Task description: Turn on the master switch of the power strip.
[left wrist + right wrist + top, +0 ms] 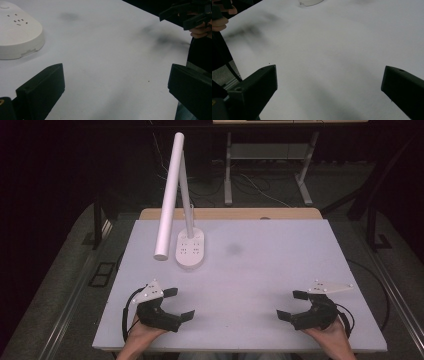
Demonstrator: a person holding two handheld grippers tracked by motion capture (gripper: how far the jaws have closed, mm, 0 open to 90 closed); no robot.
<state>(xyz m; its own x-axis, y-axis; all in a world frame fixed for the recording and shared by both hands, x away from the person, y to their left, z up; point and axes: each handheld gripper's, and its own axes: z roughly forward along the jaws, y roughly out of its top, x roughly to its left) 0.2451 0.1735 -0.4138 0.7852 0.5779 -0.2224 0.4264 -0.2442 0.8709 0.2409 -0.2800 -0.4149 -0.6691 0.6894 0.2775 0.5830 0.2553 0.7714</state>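
Note:
A white desk lamp stands at the back left of the white table [270,265]: its oval base [190,248] carries socket slots, and a long tube head [169,195] slants down toward the front. The lamp base [17,32] also shows at the upper left of the left gripper view. My left gripper [179,304] rests near the front left edge, open and empty, its jaws pointing right. My right gripper [291,304] rests near the front right edge, open and empty, its jaws pointing left. The right gripper [186,15] also appears far off in the left gripper view.
A faint dark smudge [233,249] marks the table middle. Beyond the table's wooden far edge [230,213] stand desk legs [228,170] and loose cables on a dark floor. Metal rails run along both sides of the table.

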